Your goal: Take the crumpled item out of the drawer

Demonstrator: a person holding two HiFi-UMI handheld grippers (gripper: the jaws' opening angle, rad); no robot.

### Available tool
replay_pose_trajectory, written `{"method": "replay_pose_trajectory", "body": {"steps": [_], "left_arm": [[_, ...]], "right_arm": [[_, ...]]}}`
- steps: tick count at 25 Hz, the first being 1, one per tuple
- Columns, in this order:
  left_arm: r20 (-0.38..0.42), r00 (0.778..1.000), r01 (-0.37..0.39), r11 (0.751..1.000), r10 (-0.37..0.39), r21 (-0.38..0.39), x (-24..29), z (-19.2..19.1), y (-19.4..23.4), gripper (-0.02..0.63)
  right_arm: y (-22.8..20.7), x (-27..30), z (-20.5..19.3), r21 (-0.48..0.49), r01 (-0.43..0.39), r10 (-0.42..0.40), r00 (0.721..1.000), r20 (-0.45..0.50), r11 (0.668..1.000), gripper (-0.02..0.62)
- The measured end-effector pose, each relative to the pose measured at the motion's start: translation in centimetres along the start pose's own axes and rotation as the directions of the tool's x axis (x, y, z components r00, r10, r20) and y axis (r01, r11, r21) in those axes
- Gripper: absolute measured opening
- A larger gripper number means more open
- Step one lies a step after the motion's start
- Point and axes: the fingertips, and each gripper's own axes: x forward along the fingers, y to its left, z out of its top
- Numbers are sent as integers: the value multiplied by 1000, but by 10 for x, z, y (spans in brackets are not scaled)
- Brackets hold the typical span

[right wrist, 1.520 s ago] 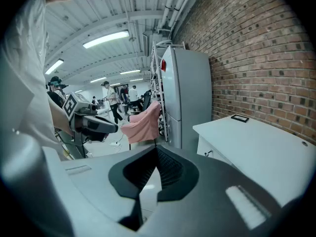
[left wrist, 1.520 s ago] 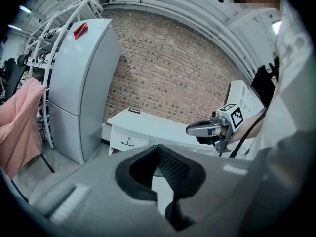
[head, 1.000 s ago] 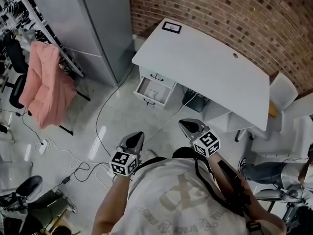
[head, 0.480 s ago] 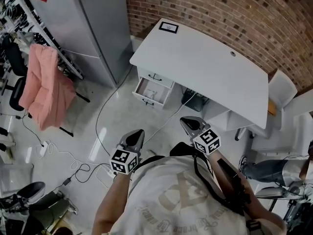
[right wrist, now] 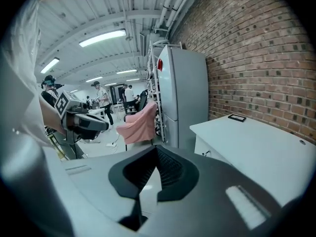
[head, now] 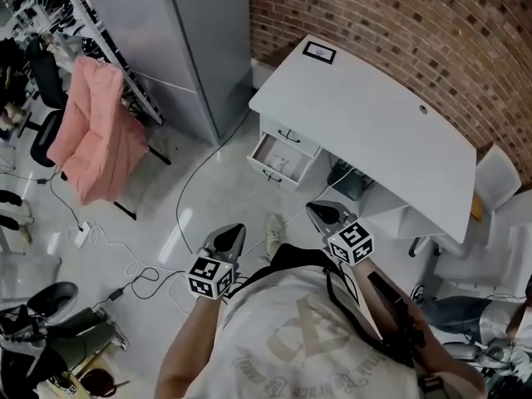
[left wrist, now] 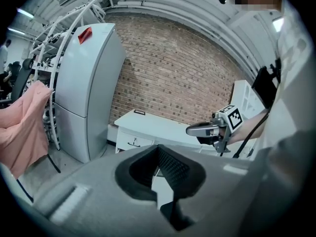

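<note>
Under one desk (head: 374, 131), one drawer (head: 278, 158) open; left gripper (head: 233, 229), right gripper (head: 316, 212): fingers together.

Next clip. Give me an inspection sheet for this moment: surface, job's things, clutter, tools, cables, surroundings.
Surface: white desk, with a small black frame at its far corner.
Job's things: drawer stands open under the desk; contents too small to tell.
Clutter: pink garment hanging on a rack.
Tools: left tool and right tool both shut, empty, over the floor short of the desk.
Cables: loose cables on the floor.
Surroundings: brick wall, grey fridge, white chair.
</note>
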Motion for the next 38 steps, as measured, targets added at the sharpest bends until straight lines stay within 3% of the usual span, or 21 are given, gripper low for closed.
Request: {"method": "replay_pose_trajectory", "body": {"steps": [8,19,26,38], "left_arm": [[-36,999,-16,1000,16,-14,14,8,49,3],[-129,989,72,997,-66,41,89,60,119,3],[-214,969,139,988,-122,67,142,71,142,3],[-277,947,189,980,-164,64,190,84,183,3]], "right_arm": [[-7,62,5,29,-46,47,999,-15,998,8],[-75,136,31,110,26,-24,1000,-20,994,8],[-112,173,25,163,55,-47,998,-52,985,8],[-138,225,18,211,95,-74,992,-107,973,8]]}}
